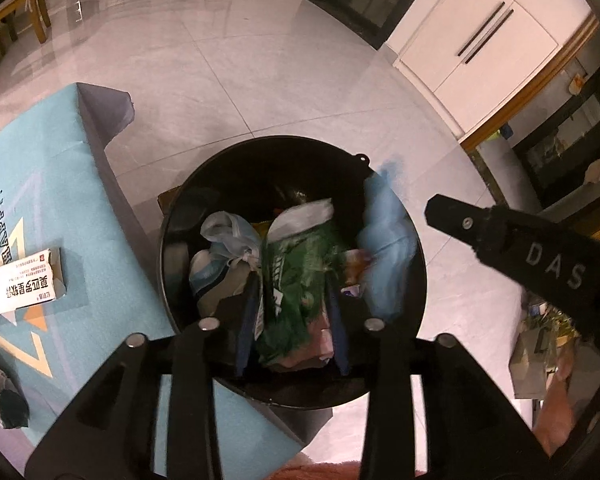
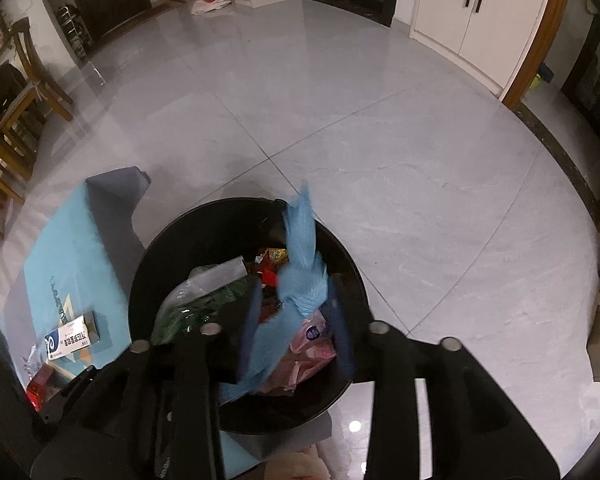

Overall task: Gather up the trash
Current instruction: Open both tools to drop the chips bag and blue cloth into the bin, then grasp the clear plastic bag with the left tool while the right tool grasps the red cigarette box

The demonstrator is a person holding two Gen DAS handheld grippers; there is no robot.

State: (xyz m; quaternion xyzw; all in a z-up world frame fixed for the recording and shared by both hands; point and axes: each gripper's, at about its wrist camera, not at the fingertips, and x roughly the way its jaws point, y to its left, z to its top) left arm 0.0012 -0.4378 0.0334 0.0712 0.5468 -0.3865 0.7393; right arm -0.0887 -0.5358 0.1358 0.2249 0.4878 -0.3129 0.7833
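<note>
A round black trash bin (image 1: 228, 156) (image 2: 172, 232) stands on the floor beside the table, filled with wrappers and bags. My left gripper (image 1: 294, 292) hangs over it, jaws apart. A blurred green packet (image 1: 296, 264) (image 2: 204, 308) lies between the fingers, and the pads do not press on it. My right gripper (image 2: 296, 292) is over the bin too, jaws apart. A blurred light blue plastic bag (image 2: 300, 264) (image 1: 384, 240) hangs loose between its fingers. One right finger (image 1: 460, 220) shows at the right edge of the left wrist view.
A teal-covered table (image 1: 40, 184) (image 2: 60, 264) lies left of the bin, holding a white carton (image 1: 16, 280) (image 2: 68, 340), a crumpled wrapper (image 1: 0, 400) and a red packet (image 2: 40, 388). Grey tiled floor spreads beyond. White cabinets (image 1: 480, 40) are at the far right, wooden chairs (image 2: 28, 92) at the far left.
</note>
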